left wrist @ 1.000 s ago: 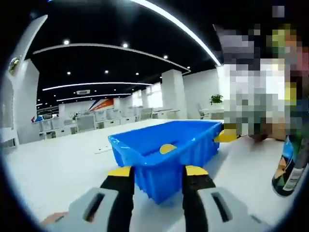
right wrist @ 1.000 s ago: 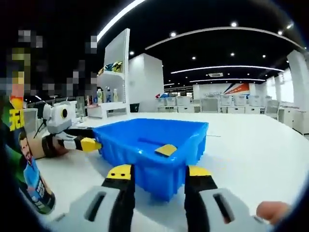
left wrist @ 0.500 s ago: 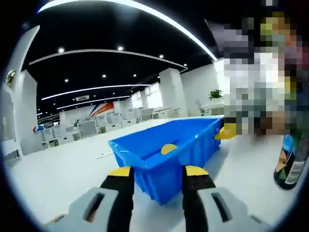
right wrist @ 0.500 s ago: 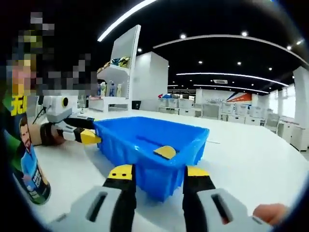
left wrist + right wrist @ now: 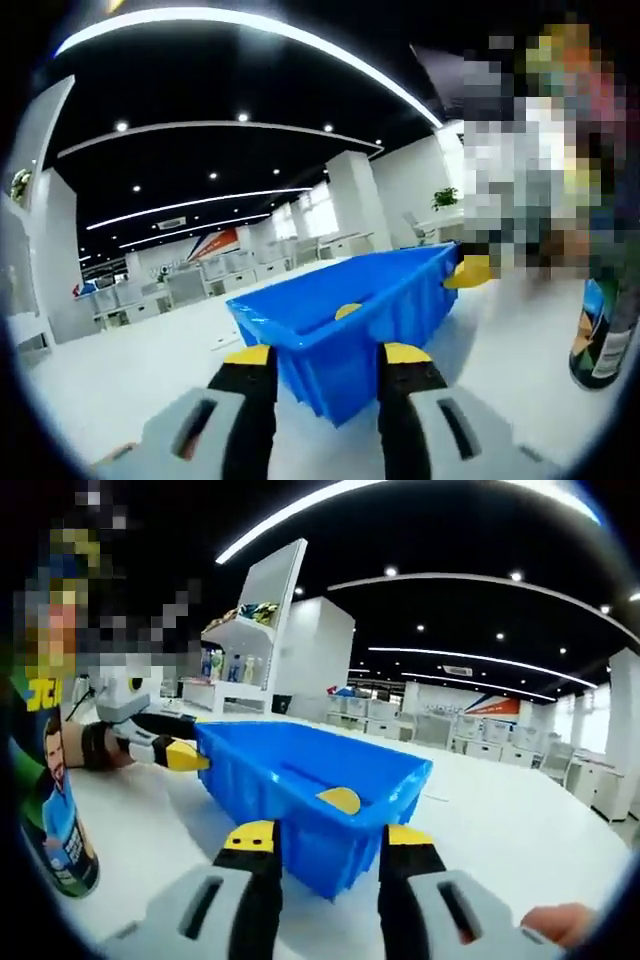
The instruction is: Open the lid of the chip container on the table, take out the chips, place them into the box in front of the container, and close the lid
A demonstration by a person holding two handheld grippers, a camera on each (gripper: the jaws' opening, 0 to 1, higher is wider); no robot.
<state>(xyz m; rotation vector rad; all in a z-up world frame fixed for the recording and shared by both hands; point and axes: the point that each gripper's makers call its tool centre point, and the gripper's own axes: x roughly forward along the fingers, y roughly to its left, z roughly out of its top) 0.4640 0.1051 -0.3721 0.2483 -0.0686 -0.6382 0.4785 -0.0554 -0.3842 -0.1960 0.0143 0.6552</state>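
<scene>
On the white table (image 5: 120, 370): blue box (image 5: 345, 320) dead ahead of both grippers, a corner poking toward each camera. Left gripper (image 5: 325, 358) spread wide, nothing in it, tips just short of the box; right gripper (image 5: 330, 840) same deal, jaws apart and empty. Chip can (image 5: 50, 810) standing upright off to the side, lid out of frame so can't tell if it's on; yellow tip of the other gripper touching the box rim in each view
</scene>
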